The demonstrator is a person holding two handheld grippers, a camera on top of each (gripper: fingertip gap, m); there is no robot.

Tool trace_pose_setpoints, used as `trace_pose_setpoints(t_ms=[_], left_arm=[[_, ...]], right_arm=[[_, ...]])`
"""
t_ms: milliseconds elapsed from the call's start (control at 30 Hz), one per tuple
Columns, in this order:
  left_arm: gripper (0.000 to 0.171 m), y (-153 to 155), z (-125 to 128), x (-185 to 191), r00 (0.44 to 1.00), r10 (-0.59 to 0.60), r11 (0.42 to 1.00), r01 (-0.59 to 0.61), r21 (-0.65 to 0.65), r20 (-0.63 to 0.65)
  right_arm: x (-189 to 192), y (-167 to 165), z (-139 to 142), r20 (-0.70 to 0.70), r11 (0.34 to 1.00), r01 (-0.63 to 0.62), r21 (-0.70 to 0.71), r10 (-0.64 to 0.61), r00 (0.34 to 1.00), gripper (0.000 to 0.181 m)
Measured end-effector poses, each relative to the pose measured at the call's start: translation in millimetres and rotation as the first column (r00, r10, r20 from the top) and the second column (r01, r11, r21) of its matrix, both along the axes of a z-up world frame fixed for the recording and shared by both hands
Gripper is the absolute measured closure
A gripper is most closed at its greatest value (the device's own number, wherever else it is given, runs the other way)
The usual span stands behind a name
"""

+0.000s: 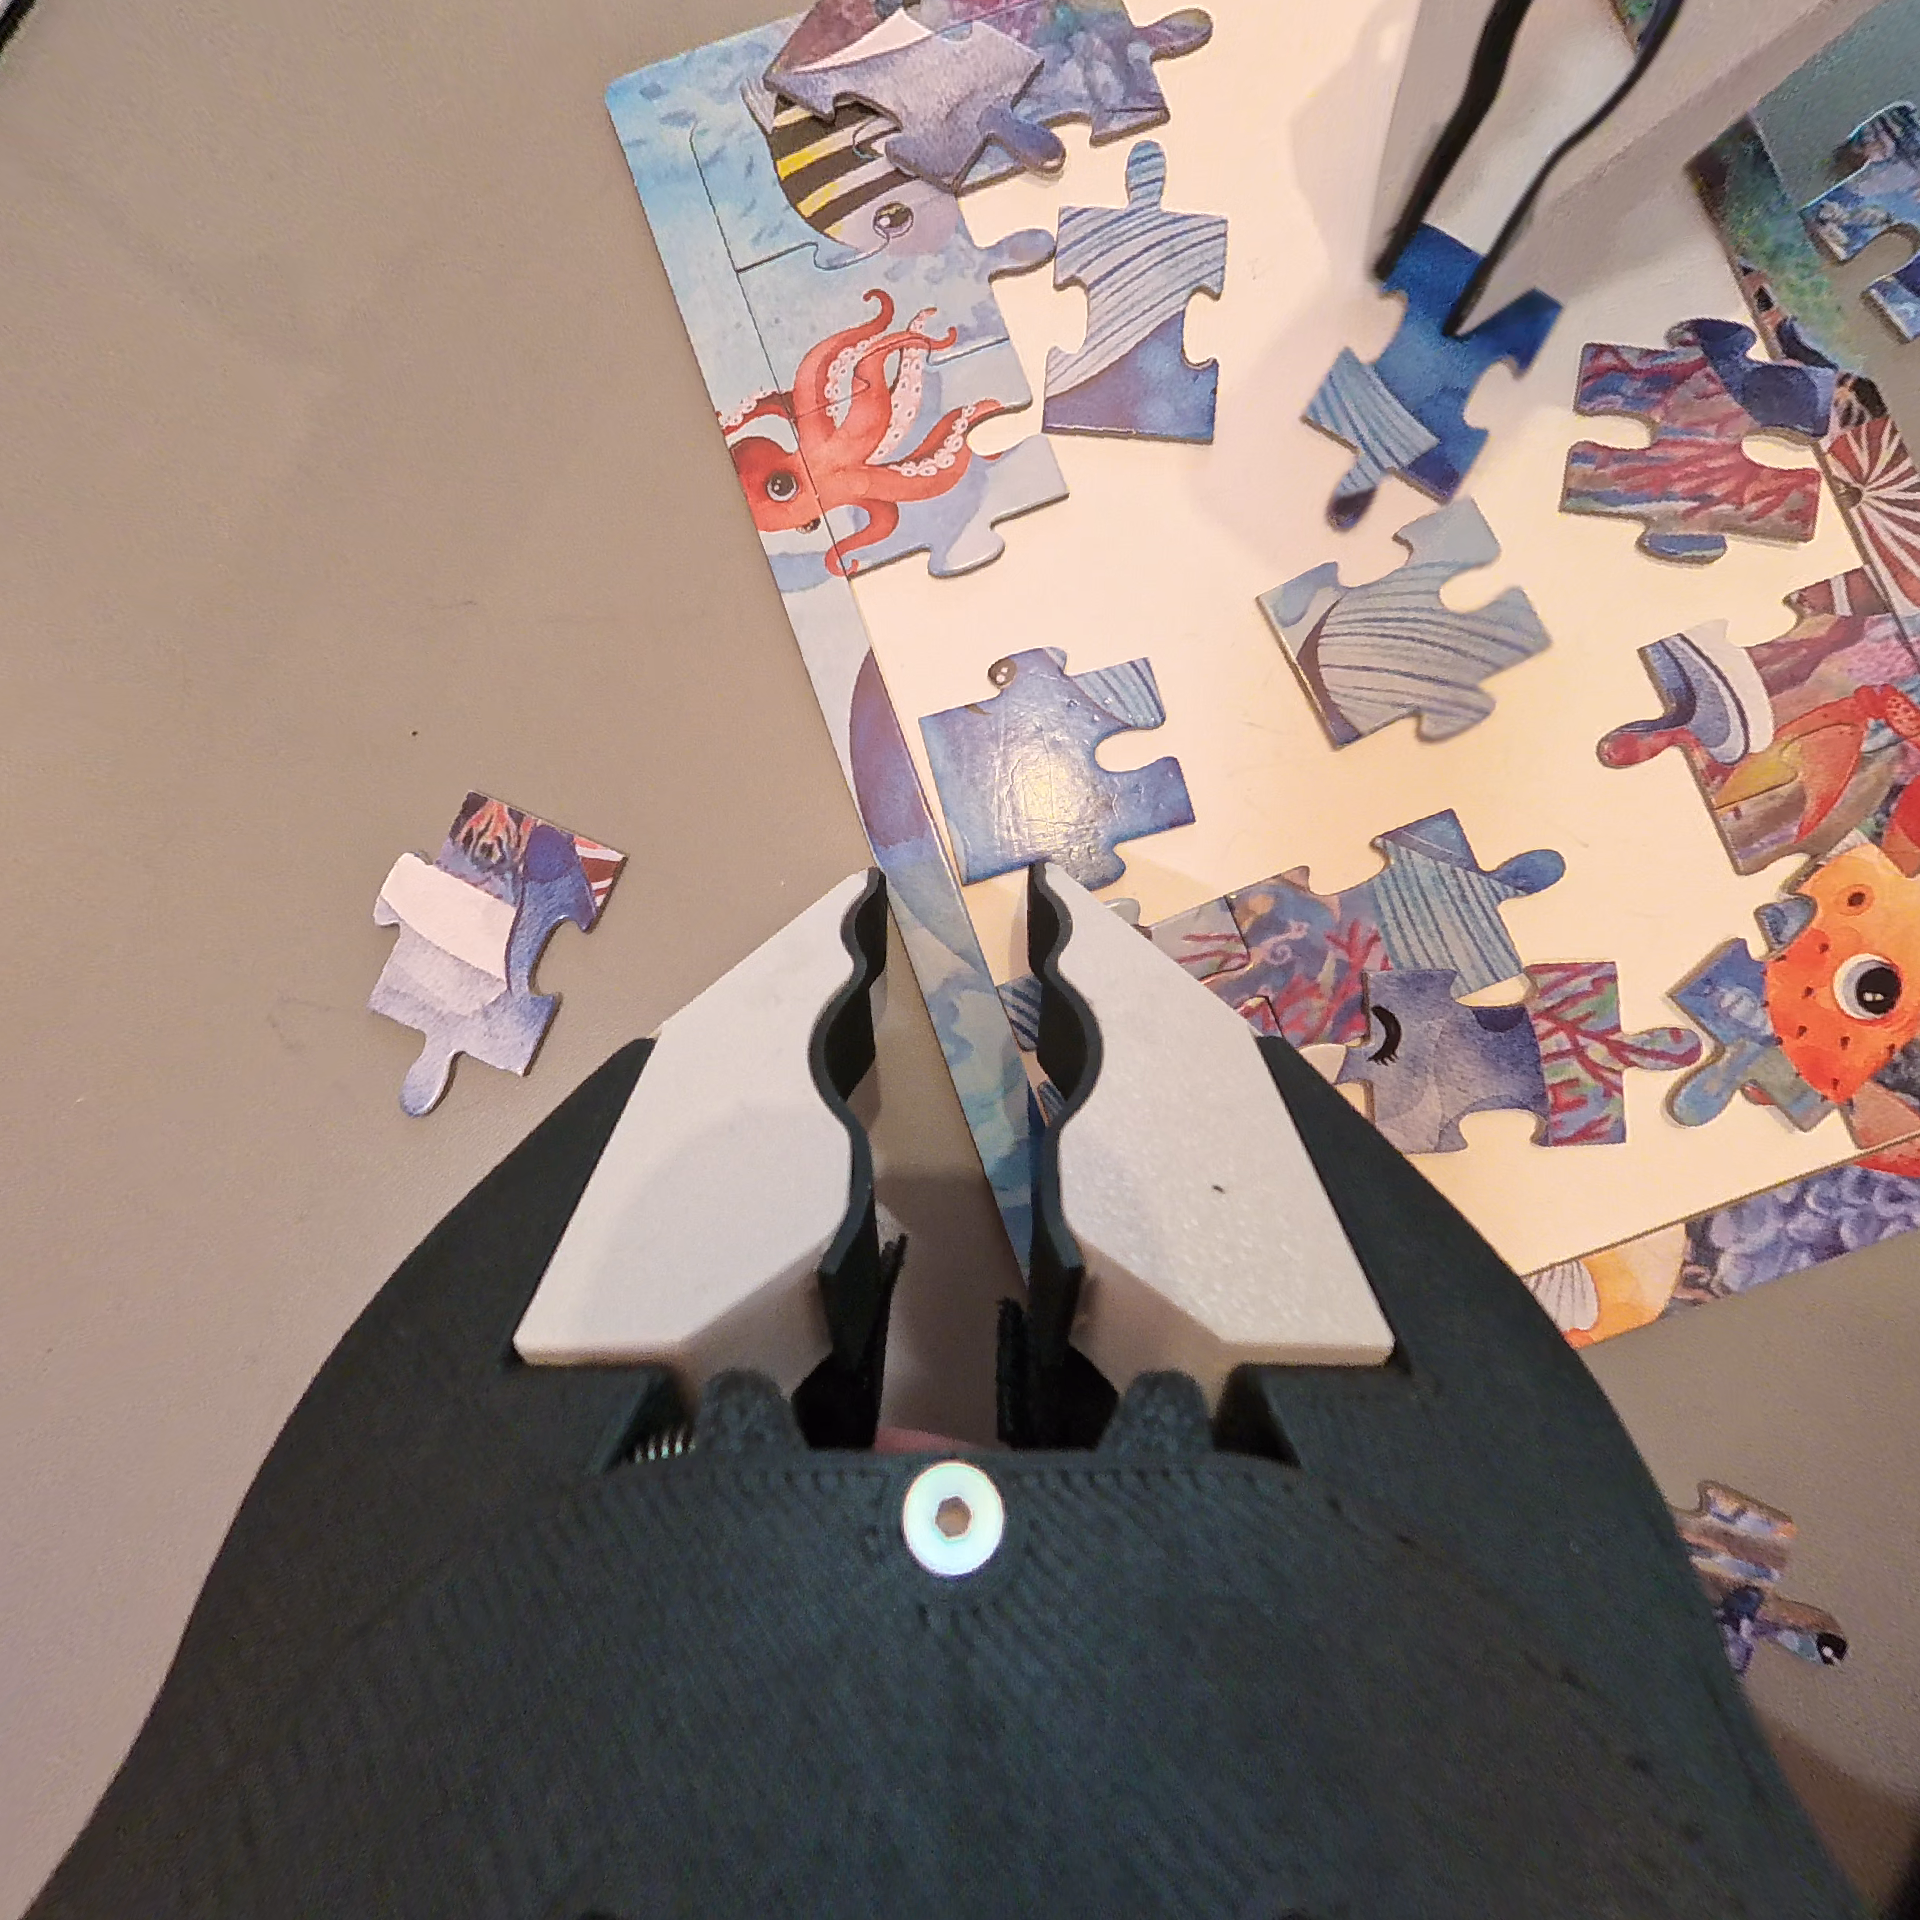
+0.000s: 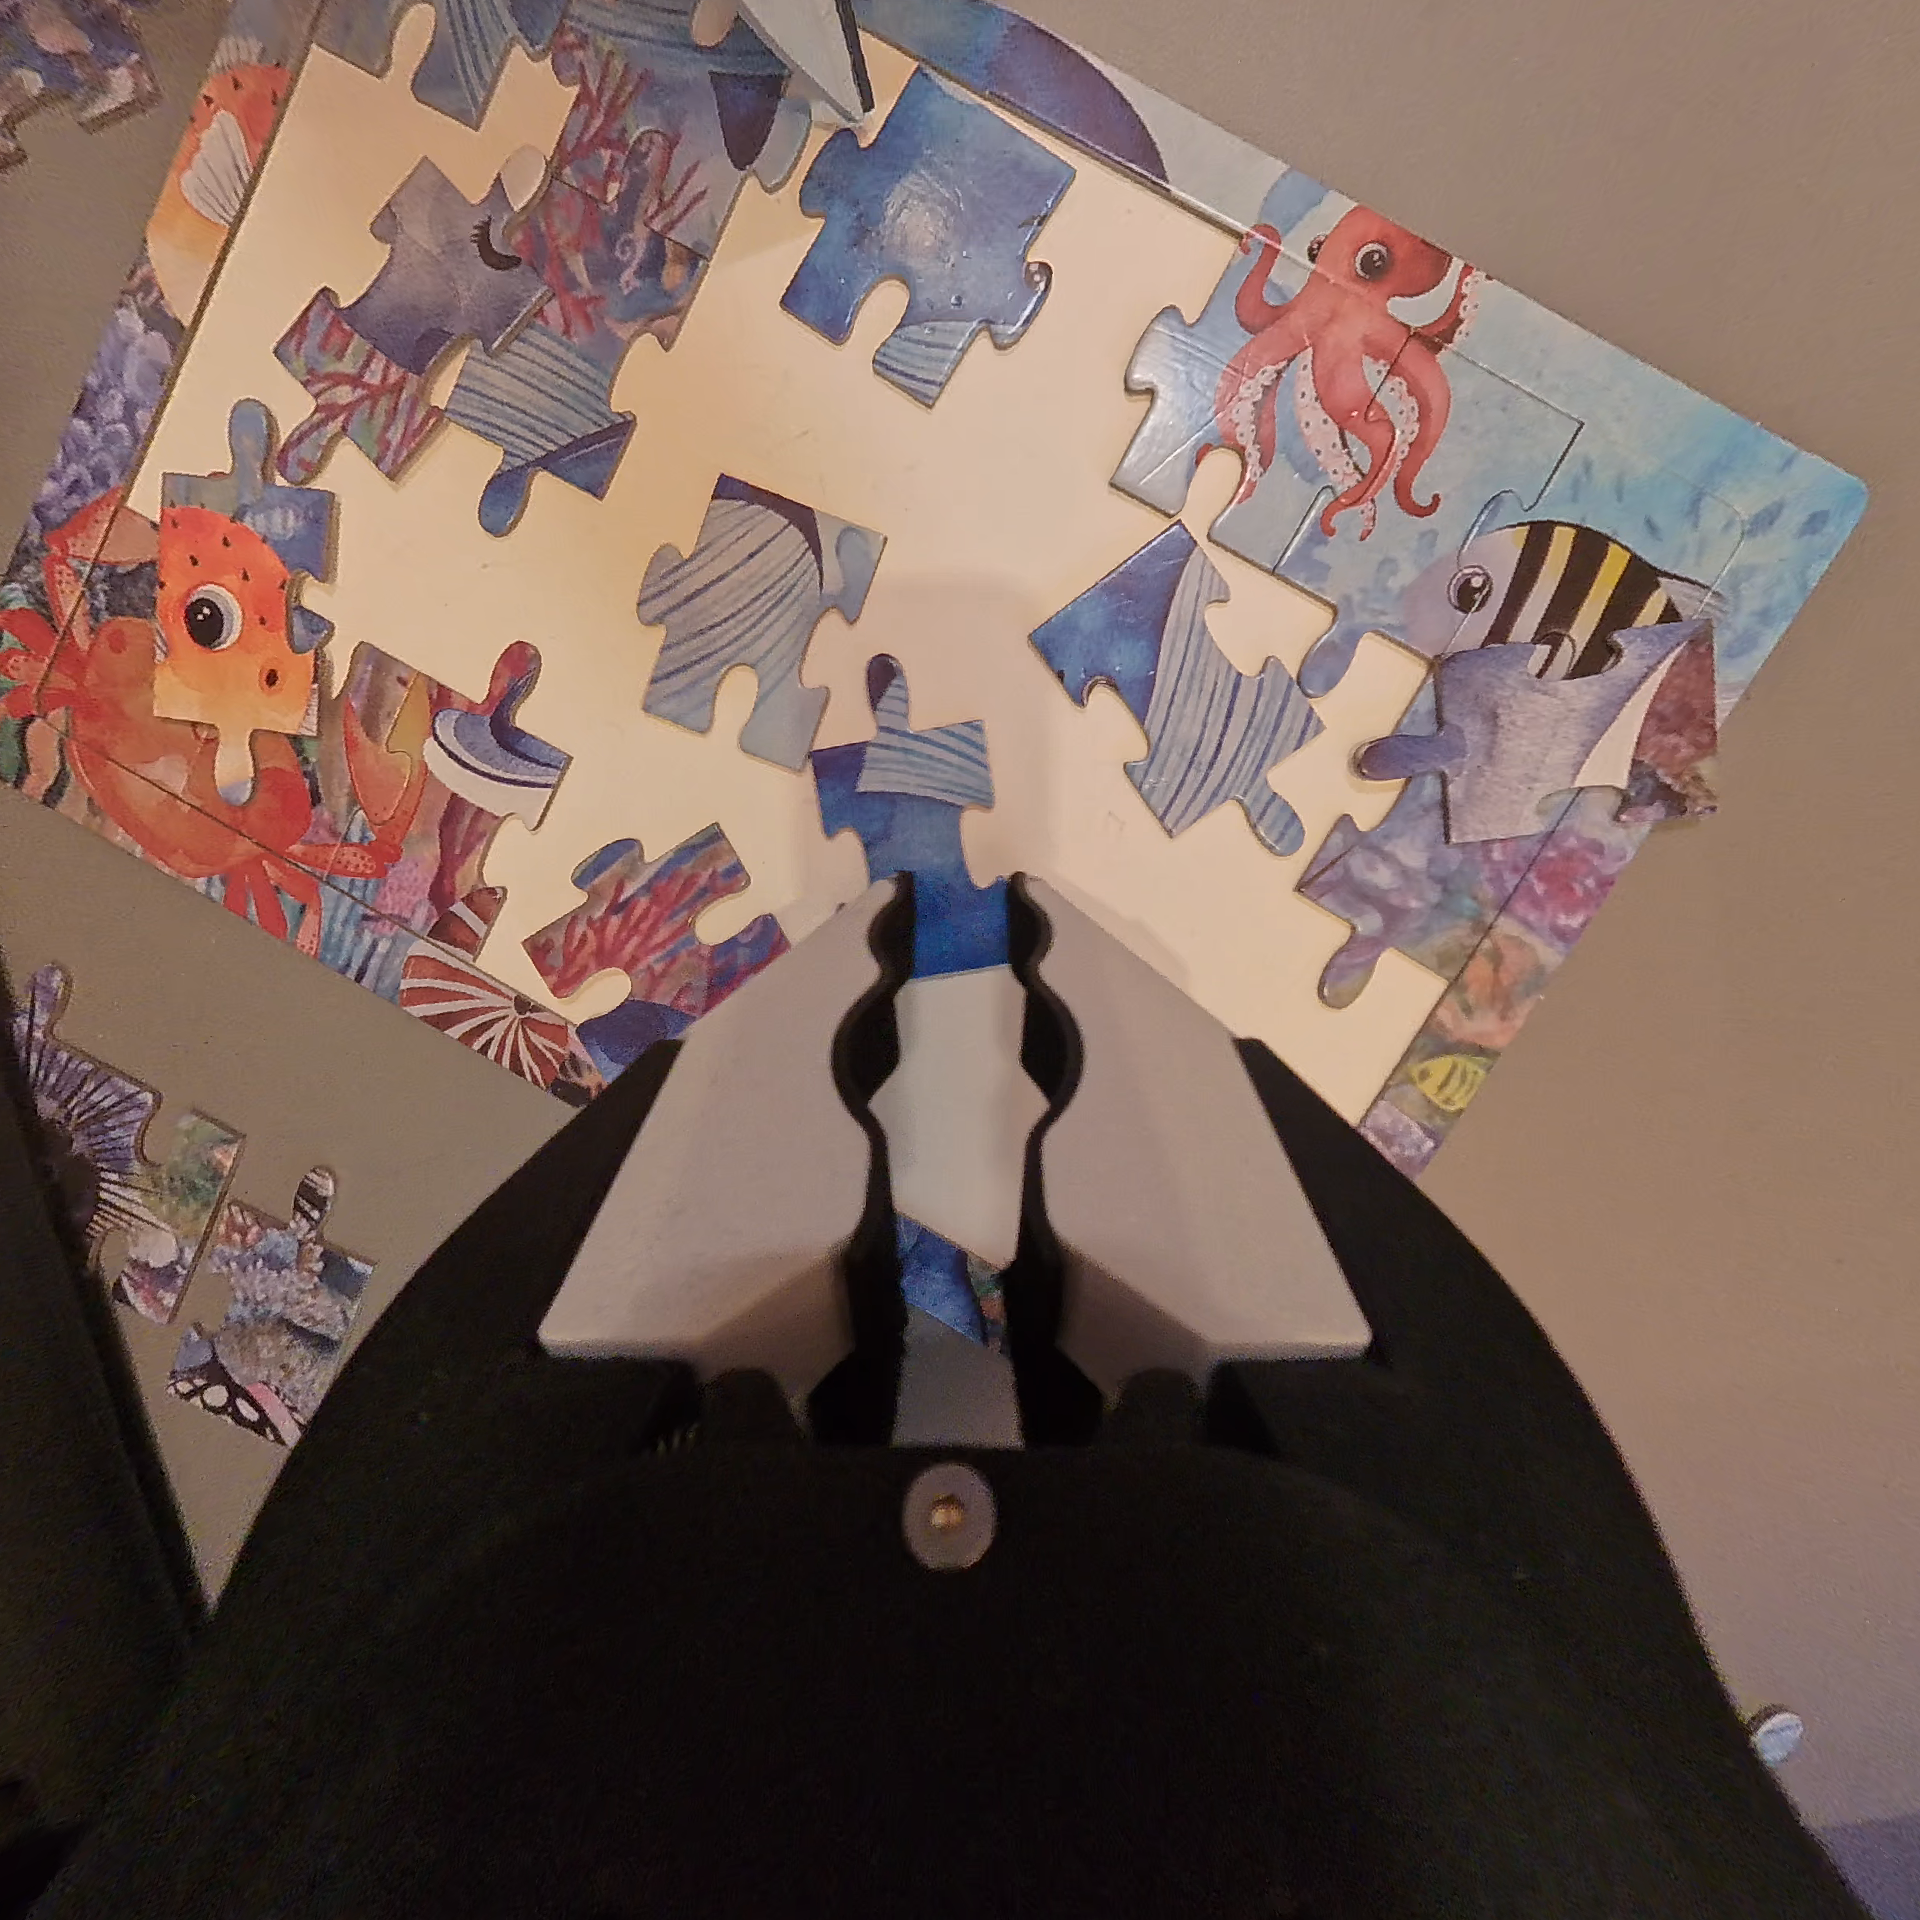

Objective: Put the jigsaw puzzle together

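The puzzle board (image 1: 1195, 623), a cream tray with a printed sea frame, lies on the grey table; it also shows in the right wrist view (image 2: 987, 468). Octopus pieces (image 1: 873, 426) and a striped fish sit joined in one corner. Several loose pieces lie on the tray, among them a blue whale-eye piece (image 1: 1049, 769) and a striped piece (image 2: 748, 623). My right gripper (image 2: 961, 883) is shut on a dark blue piece with stripes (image 2: 904, 790) over the tray's middle; gripper (image 1: 1429, 291) and piece (image 1: 1423, 384) show in the left wrist view. My left gripper (image 1: 961, 894) stands slightly open and empty over the frame's edge.
A loose piece with peeling print (image 1: 488, 945) lies on the table left of the board, another (image 1: 1745, 1579) at the lower right. Some joined pieces (image 2: 208, 1247) lie off the board in the right wrist view, beside a dark object (image 2: 62, 1351) at the left edge. The tips of one gripper are about 15 centimeters away from the tips of the other. The loose piece with peeling print (image 1: 488, 945) is closer to my left gripper, around 8 centimeters from its tips; the right tips are 20 centimeters off.
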State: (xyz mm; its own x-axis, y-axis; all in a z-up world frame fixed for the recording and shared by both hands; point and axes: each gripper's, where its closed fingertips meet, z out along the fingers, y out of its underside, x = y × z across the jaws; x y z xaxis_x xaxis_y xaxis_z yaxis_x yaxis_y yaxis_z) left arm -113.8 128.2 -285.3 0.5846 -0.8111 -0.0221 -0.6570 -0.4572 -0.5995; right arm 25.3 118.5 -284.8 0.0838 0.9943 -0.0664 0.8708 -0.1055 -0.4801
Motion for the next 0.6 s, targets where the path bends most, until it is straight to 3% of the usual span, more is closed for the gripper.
trace_pose_setpoints(t_ms=[167,400,600], left_arm=[[0.147,1,4,6,1.0,-0.019,0.999,0.018,0.03,0.014],[0.146,3,5,21,0.998,-0.054,0.996,0.053,0.066,0.023],[0.147,-1,0,23,0.998,-0.061,0.998,0.061,0.035,0.022]], right_arm=[[-1,-1,1,-0.013,1.0,-0.005,-0.01,0.005,1.0,0.177],[-3,-10,1,-0.012,0.999,-0.039,-0.015,0.039,0.999,0.14],[-7,-9,-1,-0.006,0.998,-0.058,0.024,0.058,0.998,0.157]])
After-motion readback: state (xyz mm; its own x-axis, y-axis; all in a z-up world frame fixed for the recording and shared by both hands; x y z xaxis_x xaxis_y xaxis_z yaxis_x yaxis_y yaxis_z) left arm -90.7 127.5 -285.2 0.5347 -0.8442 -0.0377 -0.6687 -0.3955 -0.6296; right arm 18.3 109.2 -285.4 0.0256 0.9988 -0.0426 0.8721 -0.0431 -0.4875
